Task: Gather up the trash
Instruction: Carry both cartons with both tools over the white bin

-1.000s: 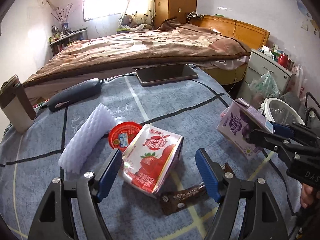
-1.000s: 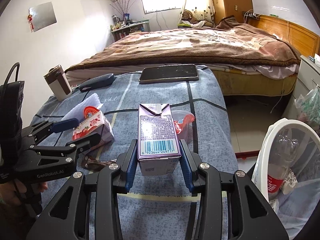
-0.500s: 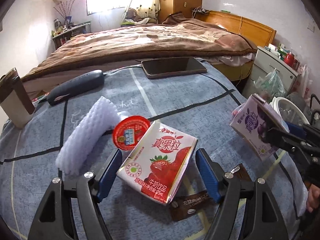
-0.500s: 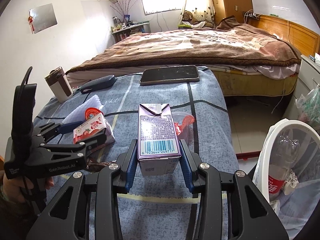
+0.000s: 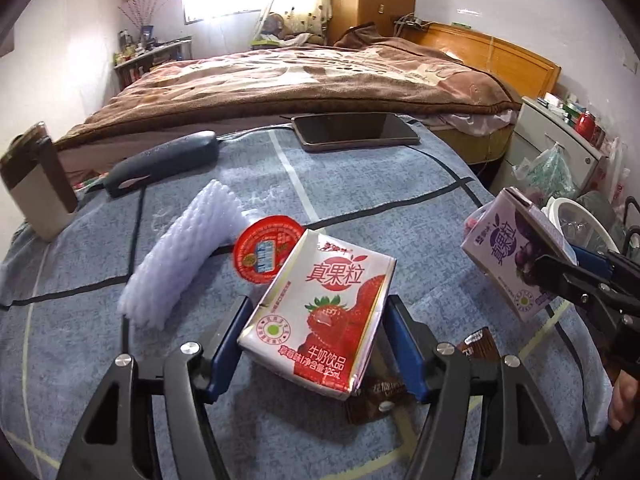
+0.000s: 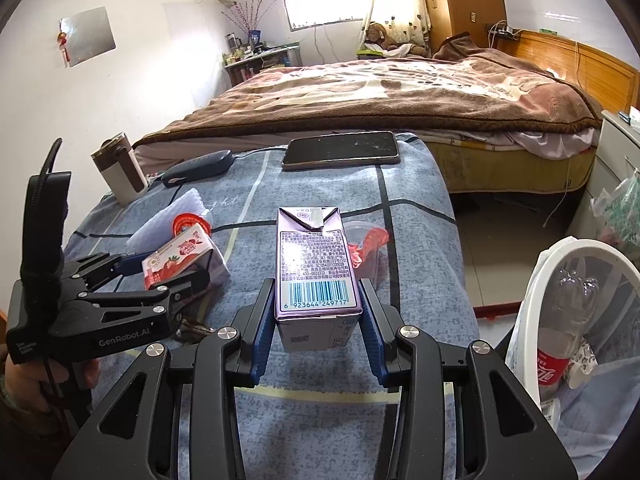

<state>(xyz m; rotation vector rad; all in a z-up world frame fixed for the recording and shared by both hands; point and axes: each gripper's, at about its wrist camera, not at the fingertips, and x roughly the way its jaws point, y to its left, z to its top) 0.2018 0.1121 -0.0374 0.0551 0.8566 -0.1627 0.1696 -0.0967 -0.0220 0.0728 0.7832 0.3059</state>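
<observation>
My left gripper [image 5: 316,332] is shut on a red-and-white strawberry milk carton [image 5: 320,316] and holds it tilted a little above the blue cloth; it also shows in the right wrist view [image 6: 176,256]. My right gripper [image 6: 318,320] is shut on a purple milk carton [image 6: 316,264], held upright above the table's right side; the left wrist view shows this carton [image 5: 508,252] at the right. A red foil lid [image 5: 266,254], a white foam net [image 5: 184,264] and a brown wrapper [image 5: 380,396] lie on the cloth. A clear cup with red lid [image 6: 366,250] sits behind the purple carton.
A white trash bin [image 6: 536,300] lined with a bag, holding a cola bottle [image 6: 560,332], stands at the table's right. A tablet [image 6: 342,150], a dark case [image 6: 200,168] and a thermos [image 6: 120,172] rest at the far side. A bed lies beyond.
My left gripper has closed on the strawberry carton and lifted it off the cloth. The right gripper keeps the purple carton, nearly still.
</observation>
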